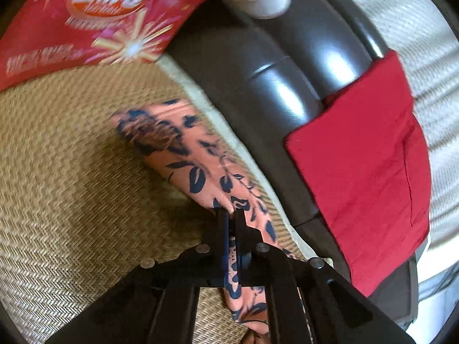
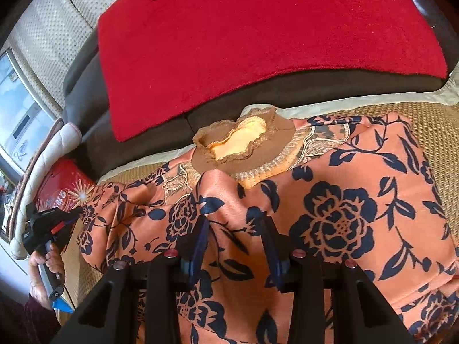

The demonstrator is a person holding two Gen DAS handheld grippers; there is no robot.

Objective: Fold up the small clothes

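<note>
Left wrist view: left gripper (image 1: 231, 213) pinching a fold of the top (image 1: 183, 154), fingers (image 1: 221, 223) drawn tight together on the orange, navy-flowered cloth, more of it trailing back between the finger arms toward the camera. Ahead of the fingertips, the gathered cloth lying as a narrow band on the mat (image 1: 66, 157). Beyond that, to the left, a red bag (image 1: 94, 20) with white print, blurred. To the right of the fingers, the dark sofa edge (image 1: 272, 80), with a red cloth (image 1: 364, 154) draping over it. Right wrist view: right gripper (image 2: 233, 223) hovering over the top (image 2: 330, 218), fingers (image 2: 200, 238) standing partly apart; cloth showing between them, but cannot tell whether the pads are pressing it. Top spreading wide under and ahead of both fingers, its brown collar (image 2: 238, 140) lying straight ahead of the tips, near the mat's (image 2: 439, 132) far edge. Past the collar, the sofa (image 2: 287, 91) and a red cloth (image 2: 243, 51) on it. Far left of the fingers, the left gripper (image 2: 75, 211) meeting the top's left edge, a hand (image 2: 46, 269) gripping its handle, the red bag (image 2: 63, 189) just behind.
</note>
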